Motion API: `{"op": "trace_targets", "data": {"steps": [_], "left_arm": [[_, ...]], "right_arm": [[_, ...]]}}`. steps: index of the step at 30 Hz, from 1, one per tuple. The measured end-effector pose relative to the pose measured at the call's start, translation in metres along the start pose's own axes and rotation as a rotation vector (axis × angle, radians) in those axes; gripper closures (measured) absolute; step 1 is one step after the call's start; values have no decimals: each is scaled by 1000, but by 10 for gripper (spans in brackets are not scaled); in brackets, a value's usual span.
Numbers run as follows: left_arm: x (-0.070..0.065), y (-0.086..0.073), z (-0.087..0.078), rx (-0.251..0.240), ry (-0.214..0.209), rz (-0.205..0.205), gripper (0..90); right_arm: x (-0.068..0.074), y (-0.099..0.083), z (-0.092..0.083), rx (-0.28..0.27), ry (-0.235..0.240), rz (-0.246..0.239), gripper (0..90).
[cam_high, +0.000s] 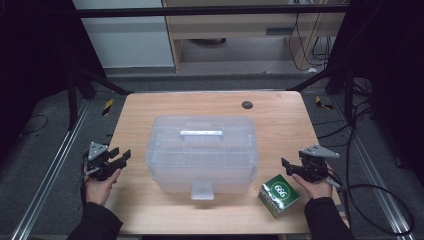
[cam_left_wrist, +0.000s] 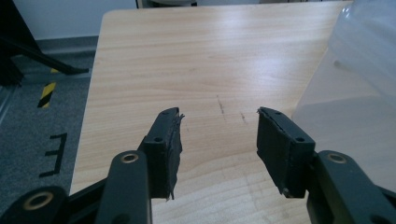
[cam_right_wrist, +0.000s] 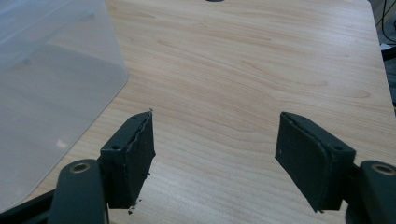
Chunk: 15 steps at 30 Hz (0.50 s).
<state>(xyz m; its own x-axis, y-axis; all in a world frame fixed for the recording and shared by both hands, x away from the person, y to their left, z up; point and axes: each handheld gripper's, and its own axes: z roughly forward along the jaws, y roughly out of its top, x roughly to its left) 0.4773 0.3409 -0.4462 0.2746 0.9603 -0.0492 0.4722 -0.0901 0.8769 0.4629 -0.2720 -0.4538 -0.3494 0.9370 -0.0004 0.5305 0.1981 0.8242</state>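
On either side of the closed box, both my claws wait with nothing in them.

At the table's (cam_high: 150, 105) middle sits the clear plastic storage box (cam_high: 202, 152), lid down, its handle lying flat on top and its front latch hanging toward me; I judge the work has not really begun, since nothing is gripped and the lid is not yet lifted. My left gripper (cam_high: 117, 159) hovers just beside the box's left wall, jaws apart over bare wood, as the left gripper view confirms (cam_left_wrist: 218, 135). My right gripper (cam_high: 292, 169) hangs near the box's right end, jaws likewise spread and empty (cam_right_wrist: 215, 149). Close by my right hand stands the small green carton (cam_high: 279, 195), untouched, at the box's front right corner. Left to do, I reckon: undo the latch, raise the lid, and put the carton inside.
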Motion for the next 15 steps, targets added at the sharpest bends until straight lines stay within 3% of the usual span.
{"op": "trace_targets", "data": {"steps": [6,11,13,15], "left_arm": [[-3,4,-4,7,-29,7,479],[-8,16,-13,-32,-36,46,428],[-8,19,-15,-33,-50,40,422],[-9,25,-20,-50,-70,42,404]], "right_arm": [[1,0,1,15,23,-2,293],[4,1,2,39,25,-19,282],[6,2,1,36,27,-11,281],[9,4,0,25,30,-41,275]]}}
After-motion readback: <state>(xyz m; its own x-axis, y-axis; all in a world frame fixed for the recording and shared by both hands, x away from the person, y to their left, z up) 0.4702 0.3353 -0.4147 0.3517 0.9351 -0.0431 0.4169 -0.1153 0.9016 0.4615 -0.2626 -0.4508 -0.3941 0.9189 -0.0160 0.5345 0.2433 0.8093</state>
